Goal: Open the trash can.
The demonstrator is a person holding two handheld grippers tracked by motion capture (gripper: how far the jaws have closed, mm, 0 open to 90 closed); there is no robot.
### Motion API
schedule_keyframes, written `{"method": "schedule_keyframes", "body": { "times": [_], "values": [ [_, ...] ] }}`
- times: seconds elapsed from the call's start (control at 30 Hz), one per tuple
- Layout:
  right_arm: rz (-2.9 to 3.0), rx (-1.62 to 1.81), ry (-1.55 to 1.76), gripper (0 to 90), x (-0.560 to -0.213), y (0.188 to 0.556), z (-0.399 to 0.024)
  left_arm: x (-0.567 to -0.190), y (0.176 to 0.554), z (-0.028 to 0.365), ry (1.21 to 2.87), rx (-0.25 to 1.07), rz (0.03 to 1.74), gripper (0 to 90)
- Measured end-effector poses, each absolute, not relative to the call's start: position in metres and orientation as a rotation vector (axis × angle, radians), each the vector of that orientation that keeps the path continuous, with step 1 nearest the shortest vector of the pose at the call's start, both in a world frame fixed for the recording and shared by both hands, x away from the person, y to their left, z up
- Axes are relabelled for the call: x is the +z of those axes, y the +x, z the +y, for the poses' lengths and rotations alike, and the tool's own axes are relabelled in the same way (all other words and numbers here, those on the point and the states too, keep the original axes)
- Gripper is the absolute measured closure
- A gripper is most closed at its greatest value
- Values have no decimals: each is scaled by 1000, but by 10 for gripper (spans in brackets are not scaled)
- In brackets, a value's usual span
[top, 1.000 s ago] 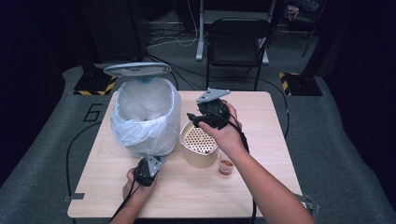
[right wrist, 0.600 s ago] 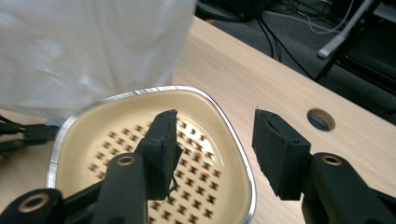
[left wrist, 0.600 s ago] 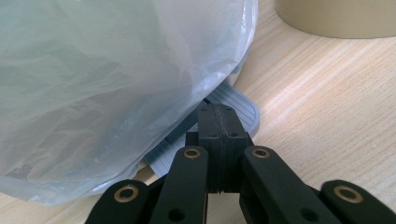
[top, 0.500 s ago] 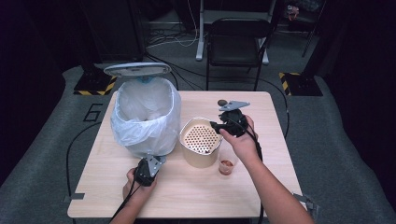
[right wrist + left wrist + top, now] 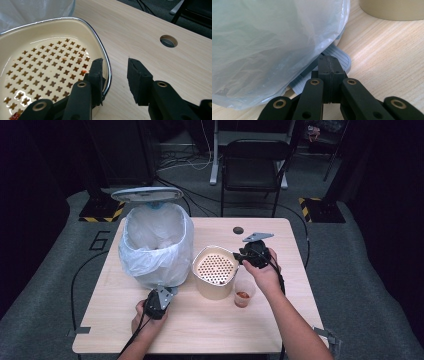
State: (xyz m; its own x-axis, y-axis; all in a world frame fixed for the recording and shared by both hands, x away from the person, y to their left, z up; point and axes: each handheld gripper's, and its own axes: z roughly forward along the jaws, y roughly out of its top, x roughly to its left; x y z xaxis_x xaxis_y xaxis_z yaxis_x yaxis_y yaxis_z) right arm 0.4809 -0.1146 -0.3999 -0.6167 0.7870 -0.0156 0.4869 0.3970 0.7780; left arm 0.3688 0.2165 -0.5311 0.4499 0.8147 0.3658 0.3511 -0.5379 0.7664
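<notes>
Right tongs point(image 5: 113, 72) straddle the strainer pot's point(image 5: 216, 270) rim at its 3 o'clock, jaws just closing, gap remaining (pads not yet pressing). Left tongs point(image 5: 329, 66) fully closed, empty, resting on bin pedal point(image 5: 337, 56) at the lined bin's point(image 5: 155, 245) 6 o'clock.

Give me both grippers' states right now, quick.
Left gripper: shut, pressing the bin's pedal.
Right gripper: open, fingers straddling the strainer pot's rim, just been closing, not yet gripping.
</notes>
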Motion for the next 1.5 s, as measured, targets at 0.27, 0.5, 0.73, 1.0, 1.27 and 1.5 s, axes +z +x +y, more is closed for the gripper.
{"method": "schedule_keyframes", "body": {
  "times": [0.27, 0.5, 0.73, 1.0, 1.27, 1.5],
  "values": [
    [2311, 1080, 1092, 704, -409, 489, -109, -531, 369, 217, 2095, 988, 971, 899],
    [2379, 1071, 1052, 782, -415, 494, -103, -531, 369, 216, 2094, 982, 972, 900],
    [2421, 1117, 1038, 801, -414, 489, -105, -531, 369, 217, 2095, 988, 971, 899],
    [2495, 1157, 954, 807, -413, 472, -92, -531, 369, 217, 2094, 987, 971, 900],
    [2538, 1160, 909, 808, -412, 452, -83, -531, 369, 217, 2102, 987, 967, 899],
    [2583, 1160, 824, 807, -411, 436, -82, -531, 369, 217, 2102, 986, 967, 899]
  ]
}}
